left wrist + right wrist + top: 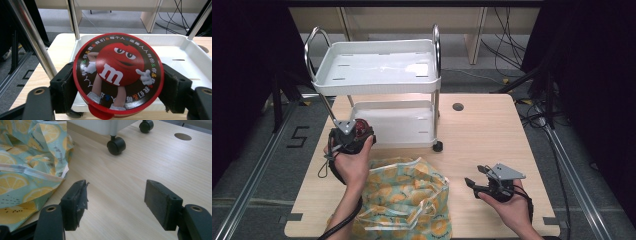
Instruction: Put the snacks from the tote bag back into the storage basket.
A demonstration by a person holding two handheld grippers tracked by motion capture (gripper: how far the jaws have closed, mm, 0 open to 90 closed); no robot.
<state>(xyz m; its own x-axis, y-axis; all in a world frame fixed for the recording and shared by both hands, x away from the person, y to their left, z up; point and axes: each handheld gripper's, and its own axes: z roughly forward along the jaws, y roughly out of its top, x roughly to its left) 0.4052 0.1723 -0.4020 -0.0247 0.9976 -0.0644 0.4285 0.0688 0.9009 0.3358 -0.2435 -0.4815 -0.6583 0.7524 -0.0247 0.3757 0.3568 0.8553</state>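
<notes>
Hovering at cart tray edge, left claw clamping round tin; right claw wide

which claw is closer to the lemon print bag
Left. The left claw, shut on the round red tin, sits just beyond the lemon print bag, by the white cart. The right claw hovers open, apart from the bag's right edge.

White "m" on round red tin; floor "5"
</notes>
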